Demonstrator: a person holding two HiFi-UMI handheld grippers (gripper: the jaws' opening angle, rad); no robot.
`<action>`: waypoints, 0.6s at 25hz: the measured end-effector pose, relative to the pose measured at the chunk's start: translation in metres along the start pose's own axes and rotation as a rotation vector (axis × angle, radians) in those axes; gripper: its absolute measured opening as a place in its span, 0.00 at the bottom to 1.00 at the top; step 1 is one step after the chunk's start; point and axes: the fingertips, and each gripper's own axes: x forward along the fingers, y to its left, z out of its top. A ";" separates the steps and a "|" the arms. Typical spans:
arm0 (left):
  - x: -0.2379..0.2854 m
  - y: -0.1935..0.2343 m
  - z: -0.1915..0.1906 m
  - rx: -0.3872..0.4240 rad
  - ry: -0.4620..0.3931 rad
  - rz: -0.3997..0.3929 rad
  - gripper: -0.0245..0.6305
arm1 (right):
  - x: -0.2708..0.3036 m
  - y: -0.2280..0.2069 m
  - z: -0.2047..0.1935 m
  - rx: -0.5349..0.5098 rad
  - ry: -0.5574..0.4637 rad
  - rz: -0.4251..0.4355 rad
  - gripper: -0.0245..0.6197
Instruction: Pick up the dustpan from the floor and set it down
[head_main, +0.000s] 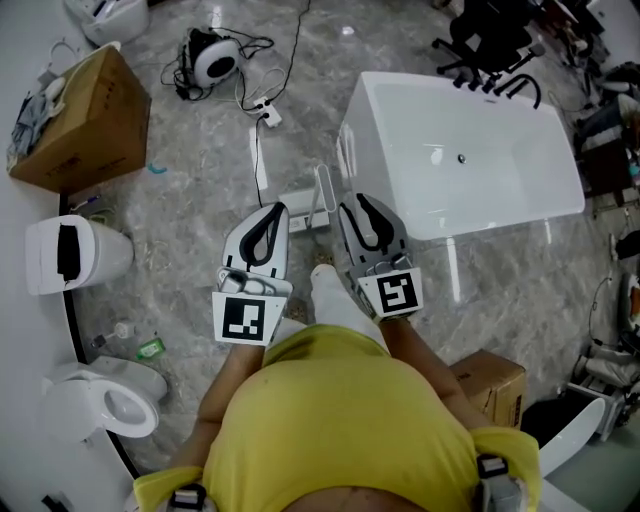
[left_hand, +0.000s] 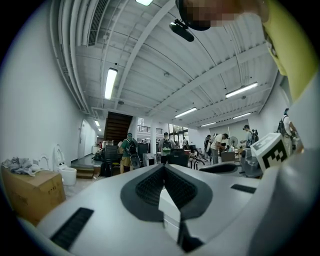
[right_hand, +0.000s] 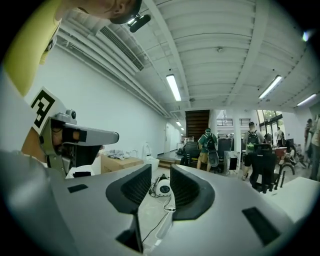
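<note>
The dustpan (head_main: 312, 203) stands on the grey marble floor just left of the bathtub, a white pan with a long pale handle rising from it. In the head view it lies between my two grippers, just beyond their tips. My left gripper (head_main: 268, 213) points forward to its left, and in the left gripper view (left_hand: 164, 168) its black pads meet with nothing between them. My right gripper (head_main: 352, 204) is to the dustpan's right. Its jaws (right_hand: 160, 172) stand partly apart and hold nothing; through the gap I see floor, a cable and a white bar (right_hand: 163, 229) low down.
A white bathtub (head_main: 470, 150) fills the right. A cardboard box (head_main: 85, 120) and two toilets (head_main: 75, 255) (head_main: 100, 400) line the left wall. A headset (head_main: 212, 60) with cables lies ahead. A small box (head_main: 490, 385) sits at my right. Several people stand far off (right_hand: 207, 142).
</note>
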 end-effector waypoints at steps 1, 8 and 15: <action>0.010 0.002 -0.002 -0.006 0.006 0.006 0.04 | 0.007 -0.008 -0.006 -0.005 0.013 0.007 0.24; 0.068 0.023 -0.031 -0.001 0.069 0.056 0.04 | 0.058 -0.041 -0.055 0.001 0.057 0.139 0.25; 0.105 0.038 -0.059 -0.011 0.131 0.104 0.04 | 0.091 -0.052 -0.116 -0.017 0.225 0.314 0.27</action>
